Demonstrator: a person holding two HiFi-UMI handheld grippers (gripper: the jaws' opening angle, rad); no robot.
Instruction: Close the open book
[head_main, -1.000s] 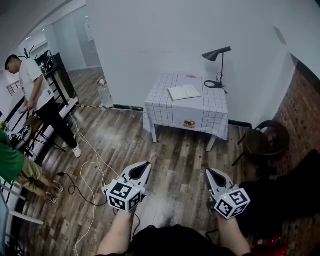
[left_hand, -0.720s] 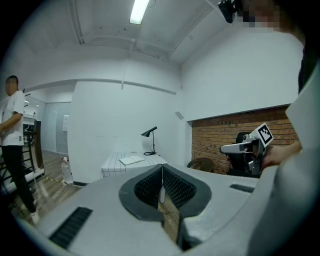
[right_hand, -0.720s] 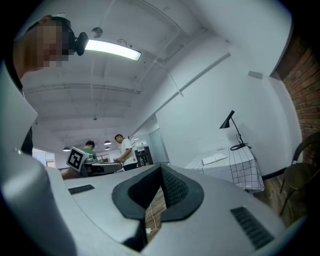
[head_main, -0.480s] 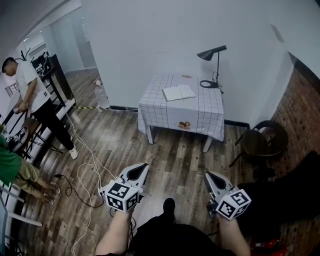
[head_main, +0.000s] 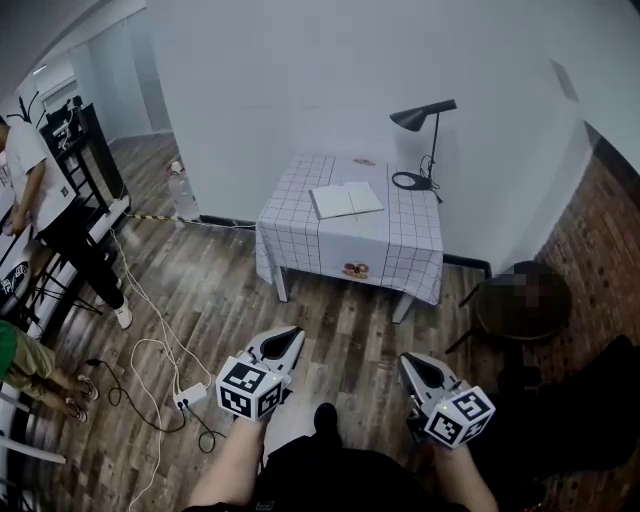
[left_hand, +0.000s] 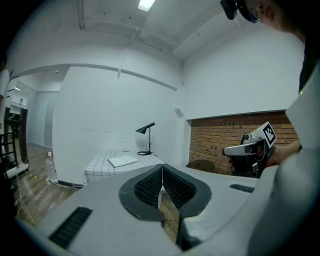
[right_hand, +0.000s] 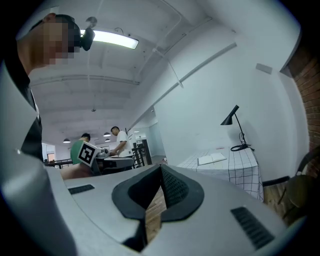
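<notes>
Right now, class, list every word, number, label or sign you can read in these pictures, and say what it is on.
No readable text anywhere.
Open book: pages too small to read.
Tablecloth: small front print, too blurred.
Left gripper and right gripper cubes: square patterns, no letters.

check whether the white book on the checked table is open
Open: the white book lies spread flat, both pages up, on the checked table.

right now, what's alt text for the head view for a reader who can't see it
An open book lies on a small table with a checked cloth, beside a black desk lamp, across a wood floor from the wearer. In the foreground the left tongs and right tongs, both shut and empty, point toward the table.
</notes>
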